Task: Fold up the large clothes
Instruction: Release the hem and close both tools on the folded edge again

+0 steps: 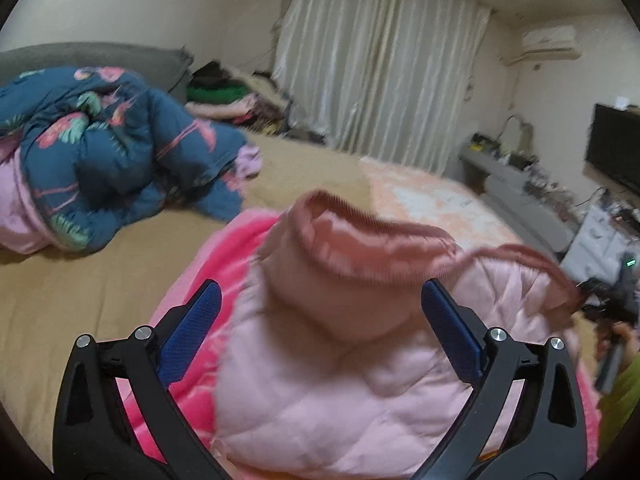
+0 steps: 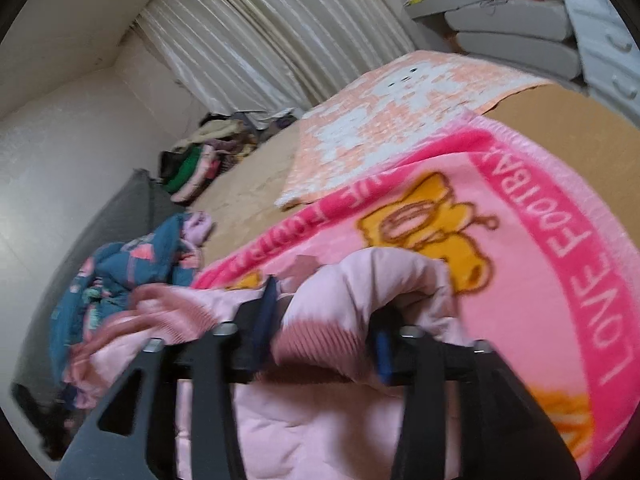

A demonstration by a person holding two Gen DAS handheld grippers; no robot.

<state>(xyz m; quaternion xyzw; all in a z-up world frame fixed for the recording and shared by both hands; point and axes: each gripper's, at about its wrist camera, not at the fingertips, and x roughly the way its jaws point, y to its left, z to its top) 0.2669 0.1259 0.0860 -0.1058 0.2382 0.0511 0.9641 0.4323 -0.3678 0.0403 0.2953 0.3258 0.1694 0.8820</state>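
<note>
Although the left tongs (image 1: 320, 316) stand wide apart, nothing is pinched between their blue pads (image 1: 192, 332); the pale pink quilted jacket (image 1: 340, 380) bulges up through the gap, its ribbed collar (image 1: 360, 240) just beyond the tips and smeared by blur. Under the jacket and to the left of these tongs lies a hot-pink blanket (image 1: 192, 264), most of it covered. Farther off to the left, a blue floral quilt (image 1: 112, 152) is heaped on the tan bed sheet (image 1: 80, 288).

From the right wrist view, the right tongs (image 2: 324, 320) are partly open with a puffed fold of the jacket (image 2: 360, 280) and a ribbed cuff (image 2: 316, 344) lying between the fingers; cloth drapes over the right pad, so whether they actually grip it cannot be told. The blanket (image 2: 540, 280) spreads ahead and right of them, its lettering cut off by the jacket. A peach patterned mat (image 2: 380, 120) lies beyond, and the curtain (image 2: 260, 40) is behind it.
</note>
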